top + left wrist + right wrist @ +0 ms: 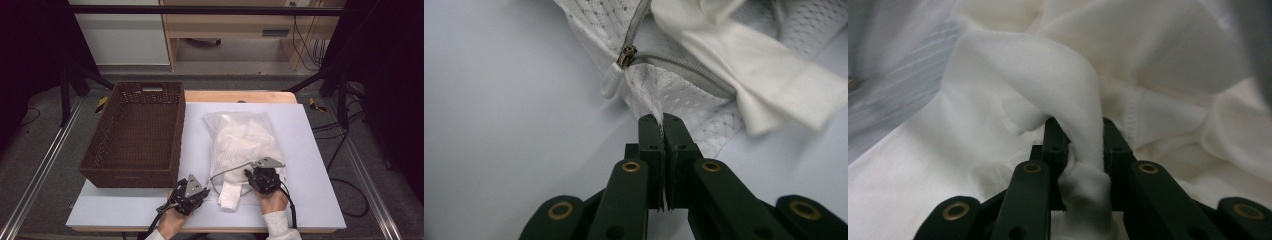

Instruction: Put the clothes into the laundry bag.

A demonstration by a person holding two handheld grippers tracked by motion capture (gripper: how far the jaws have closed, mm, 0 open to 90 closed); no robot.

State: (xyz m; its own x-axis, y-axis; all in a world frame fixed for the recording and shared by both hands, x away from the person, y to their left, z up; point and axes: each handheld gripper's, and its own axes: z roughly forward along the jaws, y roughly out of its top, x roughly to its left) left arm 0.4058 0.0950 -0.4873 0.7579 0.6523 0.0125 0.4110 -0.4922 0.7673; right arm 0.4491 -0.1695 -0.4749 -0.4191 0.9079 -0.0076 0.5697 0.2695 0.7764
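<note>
Brown basket (132, 135) walls off the left, mesh bag (240, 137) fills centre; bare mat (310, 150) apparently passable right

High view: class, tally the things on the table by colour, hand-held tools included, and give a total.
Brown: 1, the wicker basket.
White: 2, the mesh laundry bag and the white garment spilling from it.
Black: 2, the left claw and the right claw.
Total: 5.

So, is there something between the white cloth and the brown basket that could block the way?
Nothing visible does: the white cloth, gripped by the right hand-held gripper, has bare table between it and the basket.
</note>
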